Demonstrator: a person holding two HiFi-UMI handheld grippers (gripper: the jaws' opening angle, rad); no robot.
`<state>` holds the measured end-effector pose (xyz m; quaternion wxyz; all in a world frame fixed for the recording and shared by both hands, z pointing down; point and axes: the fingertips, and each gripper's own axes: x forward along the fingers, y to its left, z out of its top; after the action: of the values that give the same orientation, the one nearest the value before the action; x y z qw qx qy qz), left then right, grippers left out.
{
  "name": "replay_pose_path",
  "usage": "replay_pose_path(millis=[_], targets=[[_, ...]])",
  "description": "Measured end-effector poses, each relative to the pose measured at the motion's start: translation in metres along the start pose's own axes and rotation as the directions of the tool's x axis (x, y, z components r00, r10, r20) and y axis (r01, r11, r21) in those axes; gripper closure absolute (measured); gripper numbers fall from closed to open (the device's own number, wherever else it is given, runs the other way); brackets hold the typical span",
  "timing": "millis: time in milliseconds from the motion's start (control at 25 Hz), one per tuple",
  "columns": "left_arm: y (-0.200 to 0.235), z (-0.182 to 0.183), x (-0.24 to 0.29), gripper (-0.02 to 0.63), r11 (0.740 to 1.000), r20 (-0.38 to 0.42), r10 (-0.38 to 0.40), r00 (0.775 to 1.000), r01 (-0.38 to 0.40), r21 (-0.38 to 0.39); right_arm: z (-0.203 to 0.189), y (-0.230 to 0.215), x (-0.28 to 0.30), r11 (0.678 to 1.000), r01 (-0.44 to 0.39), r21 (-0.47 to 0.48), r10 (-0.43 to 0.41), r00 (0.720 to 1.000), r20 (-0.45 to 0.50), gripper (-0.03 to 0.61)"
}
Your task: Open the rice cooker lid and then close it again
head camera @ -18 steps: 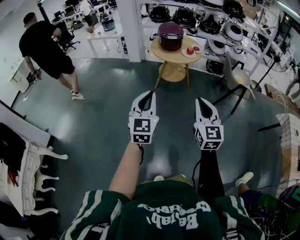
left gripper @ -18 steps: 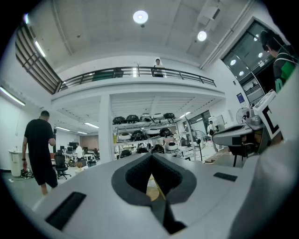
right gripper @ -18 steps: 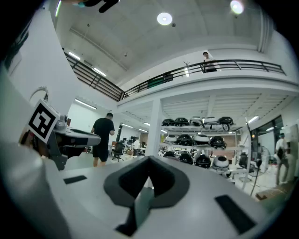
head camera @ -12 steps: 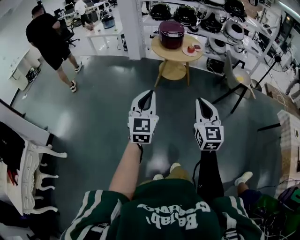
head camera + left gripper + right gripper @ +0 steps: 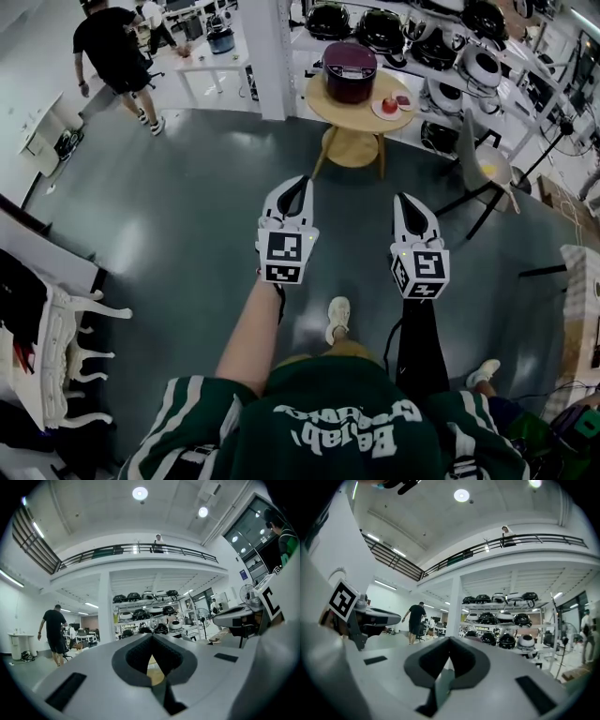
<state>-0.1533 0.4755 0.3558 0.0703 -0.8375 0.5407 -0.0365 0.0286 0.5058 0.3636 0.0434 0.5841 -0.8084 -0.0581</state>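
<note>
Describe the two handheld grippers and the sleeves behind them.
The left gripper and the right gripper both have white, tapering shells with black inner pads. Each carries a white cube printed with black square markers. The left arm wears a short green sleeve with white stripes. The right arm is in a long black sleeve.
</note>
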Motion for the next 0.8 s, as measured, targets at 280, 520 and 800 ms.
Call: replay_pose_path(millis=[280, 520, 800], targets=[[0.013, 0.003, 0.089, 0.614, 1.0, 0.003, 0.013, 1.0, -0.013, -0.025, 0.003, -0.058, 0.075, 1.0, -0.011, 0.004, 0.011, 1.0, 0.021, 0.574], [0.024, 0.007, 0.167, 0.614, 0.999, 0.009, 0.036, 0.999, -0.036, -0.016, -0.001, -0.11, 0.142, 1.0, -0.029, 0.01, 0.028, 0.999, 0.035, 0.574], [0.039, 0.008, 0.232, 0.614, 0.998, 0.016, 0.065, 0.998, -0.065, -0.003, -0.001, -0.148, 0.206, 0.998, -0.055, 0.027, 0.054, 0.996, 0.066, 0.574]])
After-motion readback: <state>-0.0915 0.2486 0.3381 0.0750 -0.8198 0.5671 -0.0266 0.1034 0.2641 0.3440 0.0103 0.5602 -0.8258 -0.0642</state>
